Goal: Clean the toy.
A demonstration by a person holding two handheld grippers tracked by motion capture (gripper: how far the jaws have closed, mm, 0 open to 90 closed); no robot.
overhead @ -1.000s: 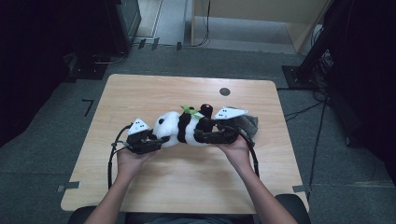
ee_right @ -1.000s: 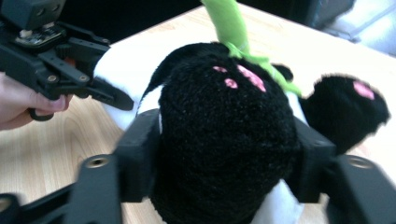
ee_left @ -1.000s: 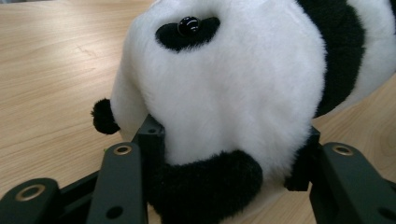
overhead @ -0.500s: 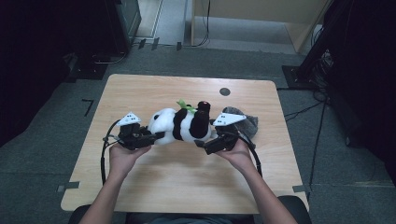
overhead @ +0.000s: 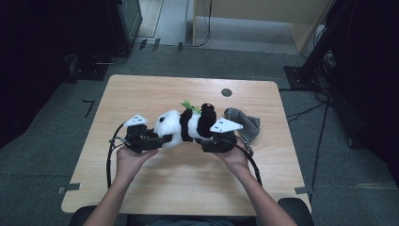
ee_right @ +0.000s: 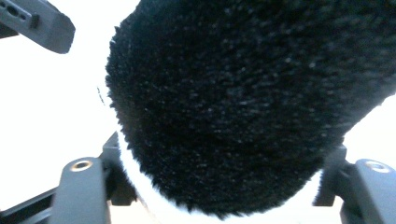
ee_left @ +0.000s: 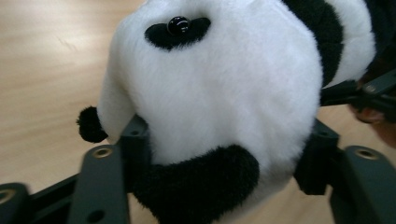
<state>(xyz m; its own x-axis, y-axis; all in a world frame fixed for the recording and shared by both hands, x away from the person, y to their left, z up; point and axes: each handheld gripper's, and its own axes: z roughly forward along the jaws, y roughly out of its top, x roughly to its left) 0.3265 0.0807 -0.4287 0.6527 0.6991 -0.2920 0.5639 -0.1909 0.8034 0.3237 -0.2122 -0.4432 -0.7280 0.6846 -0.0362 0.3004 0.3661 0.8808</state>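
From the high view, both forearms come in from the bottom edge and angle inward over the worktop [overhead: 141,94], each hand wrapped around a gripper body. The left gripper [overhead: 162,140] points toward the right, level with the worktop, at the white head end of the panda plush [overhead: 186,127], which lies on its side across the middle of the worktop. The right gripper [overhead: 207,141] meets the panda's black rear end from the near side. A grey cloth [overhead: 244,123] lies bunched just behind the right gripper, partly covered by its grey plate. The jaws of both are too small and too tucked into the fur here to read.

In the left gripper view, the left gripper [ee_left: 224,158] has its jaws set on either side of the panda's head [ee_left: 210,93], pads pressed into the white fur; these jaws have just been opening, yet the head sits between them, held. An eye patch and a small black ear show; the body runs off the top right corner.

In the right gripper view, the right gripper [ee_right: 224,186] has its jaws around a black furry limb [ee_right: 247,102], having just been closing on it. The background is washed out white.
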